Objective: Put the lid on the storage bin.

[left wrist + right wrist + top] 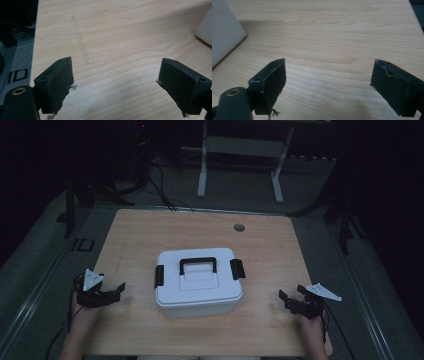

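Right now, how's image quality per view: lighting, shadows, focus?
High view: dim, surroundings nearly black, the white box and table readable. Left gripper view: brighter, wood grain sharp, the left hand-held gripper slightly soft up close. Right gripper view: soft shadow beside the box, no glare.

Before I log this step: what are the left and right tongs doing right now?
Left tongs: open, holding nothing, over bare table.
Right tongs: open, holding nothing, apart from the white box.
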{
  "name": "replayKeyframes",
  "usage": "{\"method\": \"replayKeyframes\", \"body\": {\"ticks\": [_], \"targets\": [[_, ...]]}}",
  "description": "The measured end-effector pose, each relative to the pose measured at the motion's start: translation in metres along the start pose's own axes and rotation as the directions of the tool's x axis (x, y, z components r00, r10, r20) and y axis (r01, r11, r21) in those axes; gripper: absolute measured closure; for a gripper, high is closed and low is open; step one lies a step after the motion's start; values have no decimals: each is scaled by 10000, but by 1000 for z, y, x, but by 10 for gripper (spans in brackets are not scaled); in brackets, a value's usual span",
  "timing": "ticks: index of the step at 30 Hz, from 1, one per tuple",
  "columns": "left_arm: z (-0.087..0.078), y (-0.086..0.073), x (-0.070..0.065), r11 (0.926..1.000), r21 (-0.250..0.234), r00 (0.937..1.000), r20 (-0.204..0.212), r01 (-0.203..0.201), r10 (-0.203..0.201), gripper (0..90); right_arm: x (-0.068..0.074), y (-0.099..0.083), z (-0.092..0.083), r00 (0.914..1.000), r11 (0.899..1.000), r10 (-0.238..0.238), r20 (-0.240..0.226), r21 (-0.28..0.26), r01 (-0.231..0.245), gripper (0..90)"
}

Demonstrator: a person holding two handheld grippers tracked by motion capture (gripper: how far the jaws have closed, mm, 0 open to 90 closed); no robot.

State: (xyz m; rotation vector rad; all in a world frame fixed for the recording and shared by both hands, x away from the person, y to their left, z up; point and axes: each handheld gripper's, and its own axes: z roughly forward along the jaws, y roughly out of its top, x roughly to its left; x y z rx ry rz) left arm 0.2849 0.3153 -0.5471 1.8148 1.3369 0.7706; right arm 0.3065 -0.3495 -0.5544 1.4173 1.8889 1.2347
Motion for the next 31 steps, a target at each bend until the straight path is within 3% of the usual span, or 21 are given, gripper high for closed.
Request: {"method": "replayKeyframes", "body": {"ticks": [4,6,9,14,16,19,31], "targets": [[-4,-3,1,9989,-224,9959,-800,411,-427,119,3,0,0,9994,10000,-50,354,-54,52,125],[-6,-5,1,9968,-382,9889,-1283,704,-748,119,3,-1,-1,9988,9999,82,473,-116,-77,126],[-9,-6,2,9935,-521,9816,-1574,1011,-1081,119,3,-1,-1,9971,9993,339,679,-192,-327,127],[-8,-9,1,9927,-516,9700,-2126,1093,-1178,119,2,-1,-1,9934,9983,547,1007,-237,-526,127],[-8,-9,1,9932,-504,9689,-2199,1047,-1133,118,3,-1,-1,9925,9984,535,1098,-230,-512,126],[-7,-10,-3,9948,-537,9602,-2616,865,-976,118,4,0,0,9910,9989,464,1257,-137,-450,126],[-5,-11,-6,9968,-526,9613,-2661,602,-721,113,5,0,2,9887,9995,325,1461,-5,-328,126]]}}
